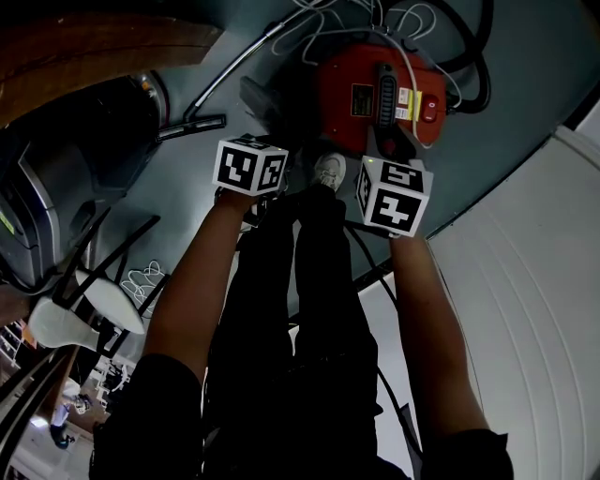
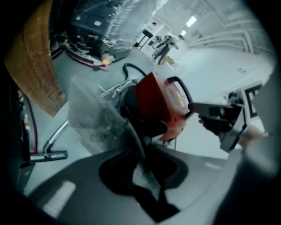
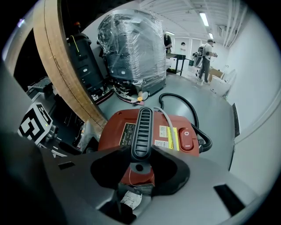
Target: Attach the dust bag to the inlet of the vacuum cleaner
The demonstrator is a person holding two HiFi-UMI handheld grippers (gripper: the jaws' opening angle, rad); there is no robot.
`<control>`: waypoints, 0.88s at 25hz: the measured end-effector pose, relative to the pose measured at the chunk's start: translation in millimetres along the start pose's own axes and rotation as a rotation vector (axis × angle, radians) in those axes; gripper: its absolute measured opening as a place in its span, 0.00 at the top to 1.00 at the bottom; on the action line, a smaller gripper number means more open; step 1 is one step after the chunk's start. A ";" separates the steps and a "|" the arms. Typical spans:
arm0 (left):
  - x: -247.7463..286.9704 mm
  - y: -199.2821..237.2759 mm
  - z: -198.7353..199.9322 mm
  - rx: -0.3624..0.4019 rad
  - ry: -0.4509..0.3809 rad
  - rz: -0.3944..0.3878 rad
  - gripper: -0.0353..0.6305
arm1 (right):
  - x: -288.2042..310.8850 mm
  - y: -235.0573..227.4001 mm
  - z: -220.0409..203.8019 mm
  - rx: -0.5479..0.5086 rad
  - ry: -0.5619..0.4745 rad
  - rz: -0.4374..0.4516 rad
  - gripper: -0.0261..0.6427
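Observation:
The red vacuum cleaner (image 1: 380,94) lies on the grey floor ahead of both grippers. My right gripper (image 3: 141,160) is shut on the near end of its black ribbed handle (image 3: 142,127), a finger on each side. A translucent dust bag (image 2: 94,118) hangs against the vacuum cleaner (image 2: 158,105) on its left side. A dark curved edge of the bag runs down into my left gripper (image 2: 142,165), whose jaws stand apart with pale bag film between them. In the head view only the marker cubes show, left (image 1: 249,167) and right (image 1: 394,195).
A large round wooden board (image 3: 66,74) and a plastic-wrapped machine (image 3: 131,48) stand to the left and behind. A floor nozzle on a metal tube (image 2: 44,155) lies on the floor. A black hose (image 1: 473,66) and a white cable (image 1: 323,23) lie around the vacuum cleaner. The person's shoe (image 1: 329,171) is close.

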State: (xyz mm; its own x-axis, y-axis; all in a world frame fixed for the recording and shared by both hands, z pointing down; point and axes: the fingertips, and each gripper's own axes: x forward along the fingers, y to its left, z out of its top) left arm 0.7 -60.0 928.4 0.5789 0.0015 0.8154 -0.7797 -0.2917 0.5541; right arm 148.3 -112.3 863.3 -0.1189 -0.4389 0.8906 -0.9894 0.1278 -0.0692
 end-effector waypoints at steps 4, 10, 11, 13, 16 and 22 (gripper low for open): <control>3.0 -1.8 -0.3 0.028 0.020 0.025 0.82 | -0.6 -1.4 -0.4 0.020 0.001 -0.003 0.76; -9.0 1.9 -2.5 -0.095 -0.100 0.048 0.66 | -15.9 5.6 4.0 0.100 -0.064 0.046 0.70; -15.5 4.0 -3.1 -0.105 -0.121 0.068 0.62 | -21.9 7.1 6.5 0.103 -0.081 0.045 0.70; -33.9 10.8 -1.0 -0.121 -0.181 0.136 0.63 | -35.2 7.3 10.7 0.102 -0.103 0.022 0.74; -68.5 13.3 7.5 -0.151 -0.306 0.219 0.92 | -54.4 16.2 9.9 0.134 -0.082 0.043 0.96; -135.6 -50.1 37.8 -0.050 -0.397 0.125 0.95 | -111.0 47.2 43.2 0.179 -0.146 0.103 0.96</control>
State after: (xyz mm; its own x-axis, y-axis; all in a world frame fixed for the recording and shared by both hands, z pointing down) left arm -29.7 -81.8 783.8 0.5185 -0.4028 0.7542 -0.8547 -0.2193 0.4705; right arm 111.1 -96.0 741.7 -0.2181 -0.5572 0.8012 -0.9688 0.0246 -0.2467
